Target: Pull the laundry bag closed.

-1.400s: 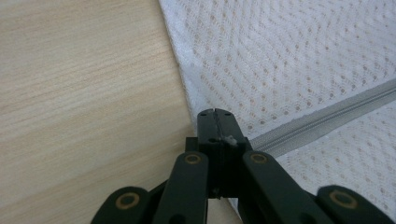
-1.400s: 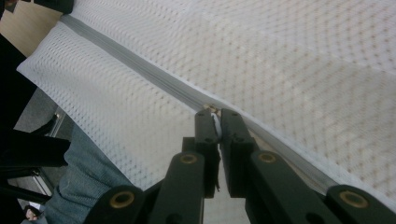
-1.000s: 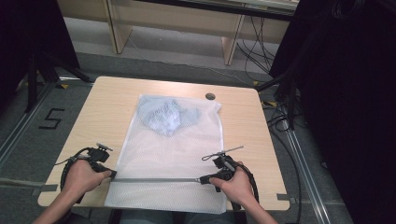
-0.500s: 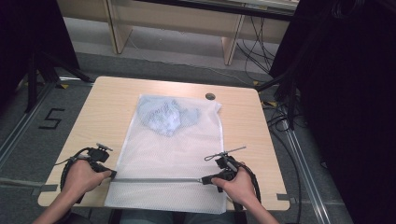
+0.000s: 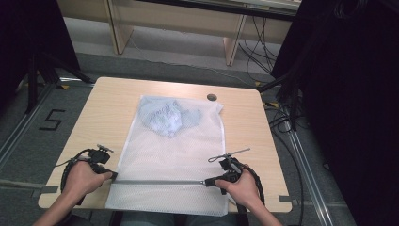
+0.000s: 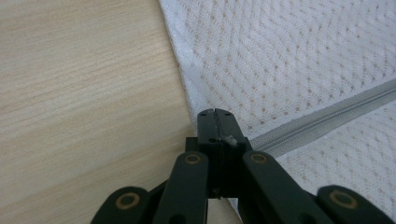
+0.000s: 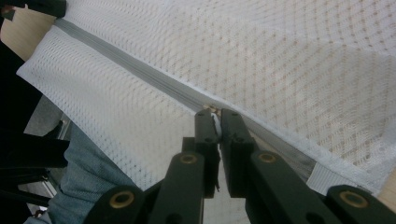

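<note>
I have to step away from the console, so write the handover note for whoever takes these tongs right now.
Left tongs: shut, pinching the mesh bag at the left end of its zipper.
Right tongs: shut on something small and white at the zipper, apparently the pull, near the bag's right edge.
Bag lies flat on the table, its near edge overhanging, with bluish clothing bunched inside at the far end.
Done: clothing is in and both ends are gripped.
Left: whether the zipper is closed cannot be told; check it, then release.

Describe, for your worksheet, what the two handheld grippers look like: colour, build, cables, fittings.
Both the left gripper and the right gripper are black, with two flat jaws on linked bars joined by brass-coloured pivot pins. In the high view a black cable loops from each, and the left gripper carries a small grey plate on top. The forearms are bare, with no sleeves.
</note>
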Available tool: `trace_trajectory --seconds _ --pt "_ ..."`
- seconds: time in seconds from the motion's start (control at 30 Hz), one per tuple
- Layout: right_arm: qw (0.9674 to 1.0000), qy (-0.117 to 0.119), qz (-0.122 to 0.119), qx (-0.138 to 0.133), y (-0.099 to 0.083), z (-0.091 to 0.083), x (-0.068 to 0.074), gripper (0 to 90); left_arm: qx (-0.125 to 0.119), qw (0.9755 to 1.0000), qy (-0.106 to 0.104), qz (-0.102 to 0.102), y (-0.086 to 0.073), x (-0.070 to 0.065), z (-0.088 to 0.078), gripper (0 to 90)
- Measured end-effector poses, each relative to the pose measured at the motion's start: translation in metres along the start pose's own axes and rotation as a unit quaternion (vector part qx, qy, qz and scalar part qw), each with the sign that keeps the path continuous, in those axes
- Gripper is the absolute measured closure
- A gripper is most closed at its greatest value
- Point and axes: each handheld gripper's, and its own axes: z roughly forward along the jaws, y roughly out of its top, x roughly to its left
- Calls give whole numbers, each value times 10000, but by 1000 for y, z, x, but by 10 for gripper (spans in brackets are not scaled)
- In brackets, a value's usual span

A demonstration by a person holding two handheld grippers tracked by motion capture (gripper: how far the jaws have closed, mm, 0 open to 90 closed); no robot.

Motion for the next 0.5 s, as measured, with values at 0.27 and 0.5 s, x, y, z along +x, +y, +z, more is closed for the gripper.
trace_trajectory --seconds 0.27,0.5 --pt "10000 21 -25 -57 -2 -1 -3 869 -1 10000 -7 2 0 0 0 899" --pt "10000 -12 51 -81 -4 -4 -7 869 1 10000 -7 4 0 0 0 900"
